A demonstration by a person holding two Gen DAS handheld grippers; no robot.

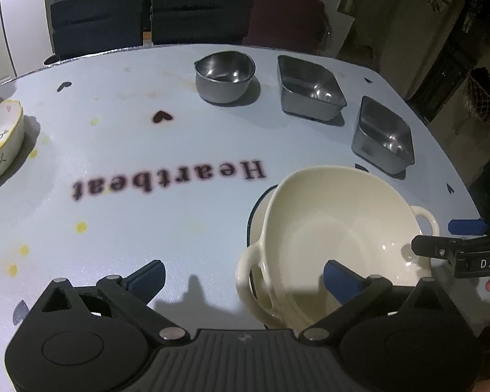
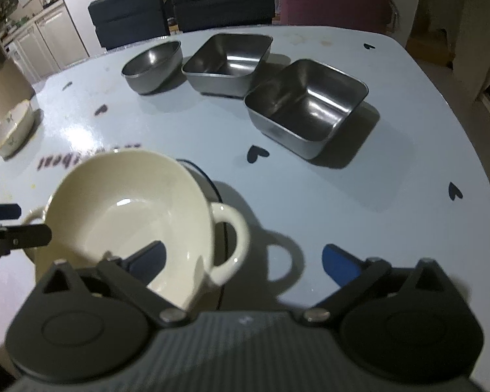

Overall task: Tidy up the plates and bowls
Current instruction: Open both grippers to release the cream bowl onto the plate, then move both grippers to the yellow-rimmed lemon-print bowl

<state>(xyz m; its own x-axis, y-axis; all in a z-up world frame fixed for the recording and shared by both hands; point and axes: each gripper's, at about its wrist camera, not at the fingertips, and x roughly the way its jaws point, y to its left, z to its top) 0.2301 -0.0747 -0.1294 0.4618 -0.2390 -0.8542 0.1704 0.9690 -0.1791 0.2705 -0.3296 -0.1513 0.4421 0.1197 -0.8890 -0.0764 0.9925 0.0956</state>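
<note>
White table (image 1: 179, 202): both grippers, left (image 1: 245, 277) and right (image 2: 245, 261), spread wide, flanking tilted cream bowl (image 1: 336, 238), gripping nothing.

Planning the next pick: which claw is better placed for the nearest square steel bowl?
Right, probably. The nearest square steel bowl sits just ahead of the open right claw; from the left claw it lies off to the right, beyond the cream bowl.
</note>
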